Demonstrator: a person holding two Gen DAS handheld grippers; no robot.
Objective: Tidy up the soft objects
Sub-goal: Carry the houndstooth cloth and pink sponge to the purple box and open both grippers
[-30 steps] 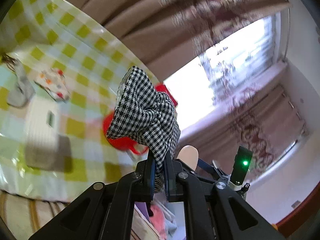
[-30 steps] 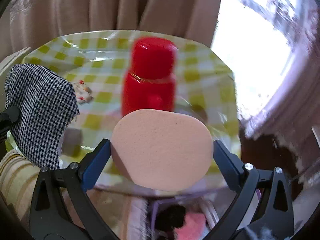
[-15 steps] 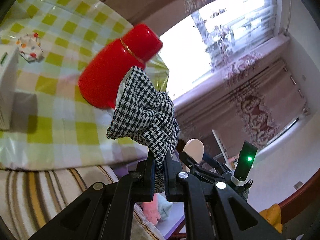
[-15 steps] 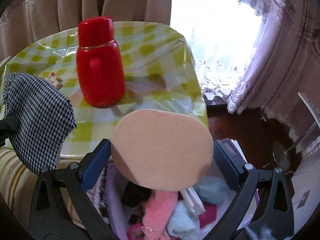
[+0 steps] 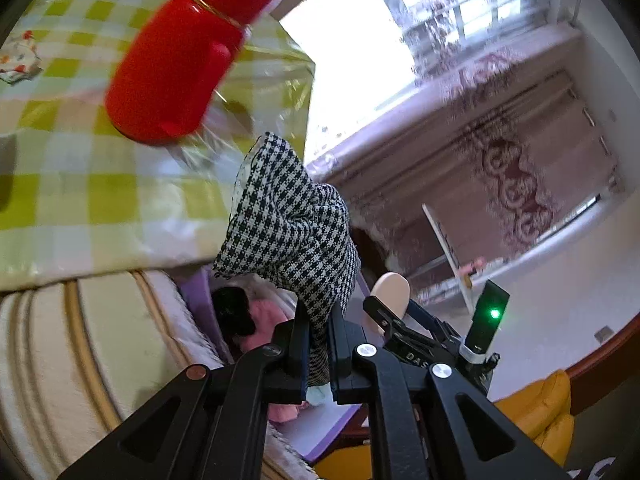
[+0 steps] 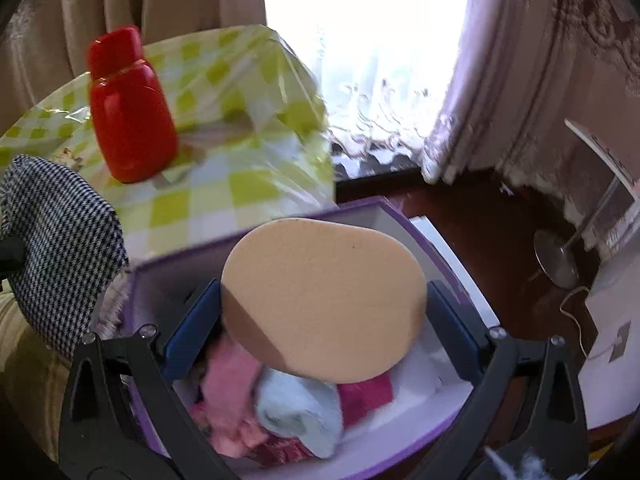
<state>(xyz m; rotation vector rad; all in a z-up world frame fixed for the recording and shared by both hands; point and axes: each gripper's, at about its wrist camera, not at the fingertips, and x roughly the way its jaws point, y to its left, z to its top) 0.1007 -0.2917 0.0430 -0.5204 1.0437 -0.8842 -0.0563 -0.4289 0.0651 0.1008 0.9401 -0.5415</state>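
My left gripper (image 5: 319,340) is shut on a black-and-white houndstooth cloth (image 5: 292,224), which stands up from the jaws; the cloth also shows at the left of the right wrist view (image 6: 60,248). My right gripper (image 6: 324,304) is shut on a flat oval beige sponge (image 6: 324,300), held over a purple-rimmed box (image 6: 256,228). The box holds pink, light blue and magenta soft items (image 6: 280,404). In the left wrist view the box (image 5: 196,292) lies below the cloth, and the sponge (image 5: 390,290) shows edge-on at the right.
A red bottle (image 6: 130,108) stands on the table with a green-and-white checked cover (image 6: 240,184), left of the box. A small patterned pouch (image 5: 18,62) lies farther back. A striped cushion (image 5: 80,360) borders the box. Curtains and a bright window are behind.
Both grippers have moved away from the table and over the purple box, still holding the cloth and the sponge. The box's contents have come into full view.
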